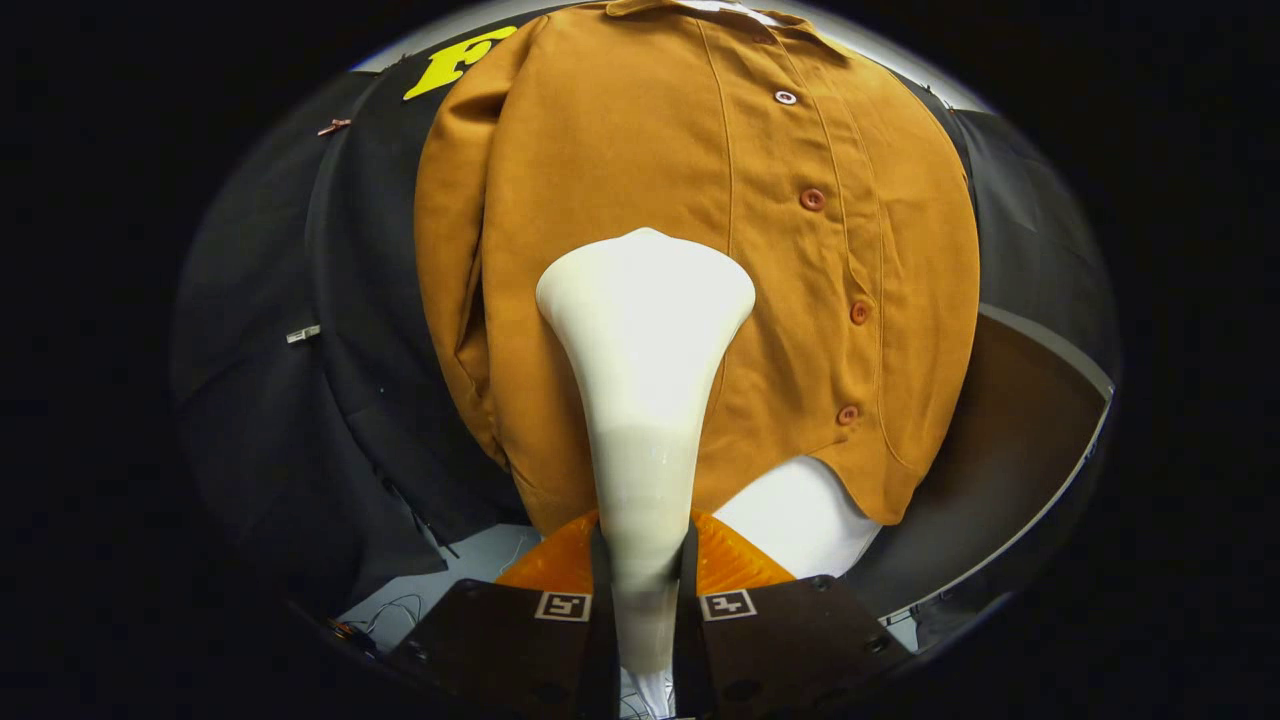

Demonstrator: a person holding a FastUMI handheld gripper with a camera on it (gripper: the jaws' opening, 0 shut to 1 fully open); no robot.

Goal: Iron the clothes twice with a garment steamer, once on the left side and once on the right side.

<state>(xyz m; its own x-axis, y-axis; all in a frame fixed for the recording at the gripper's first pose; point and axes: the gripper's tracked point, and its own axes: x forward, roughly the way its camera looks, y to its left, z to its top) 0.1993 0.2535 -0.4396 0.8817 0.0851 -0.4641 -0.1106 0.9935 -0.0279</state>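
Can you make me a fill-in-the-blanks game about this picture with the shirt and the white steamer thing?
1. The gripper has its two fingers shut on the handle of the white ____.
2. The wide head of the steamer sits against the front of the brown ____.
3. Down the shirt runs a row of round ____.
4. The steamer head sits beside the button row, not ____ it.

Missing words: steamer; shirt; buttons; on
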